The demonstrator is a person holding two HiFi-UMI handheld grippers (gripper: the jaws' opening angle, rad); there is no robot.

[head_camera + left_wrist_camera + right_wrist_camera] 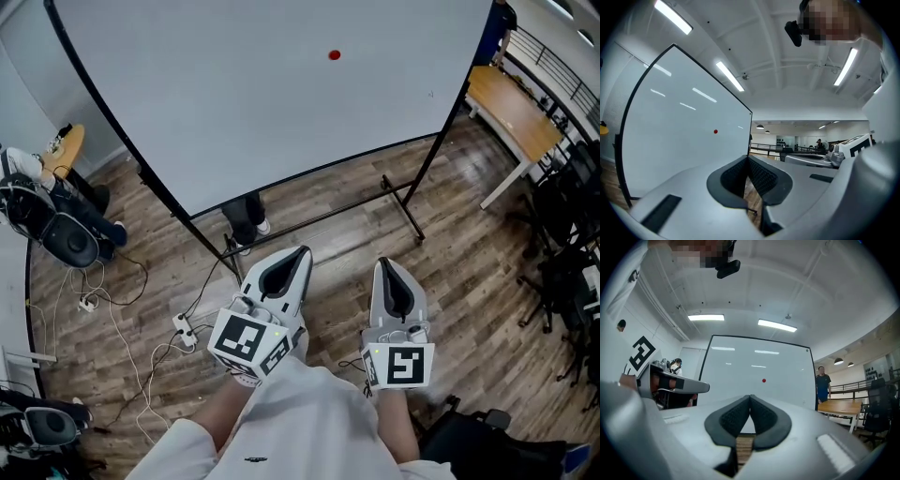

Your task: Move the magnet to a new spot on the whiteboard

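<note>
The small red magnet [335, 54] sits on the whiteboard [234, 103], toward 1 o'clock from the board's middle and at 12 o'clock from both grippers, well apart from them. The left gripper [299, 254] and right gripper [386, 266] hang low over the wooden floor, each with its jaws closed and nothing between them. The magnet looks like a light, rigid, smooth button, probably slippery. It is best pinched across its rim at 3 and 9 o'clock, then tilted off against the pull.
</note>
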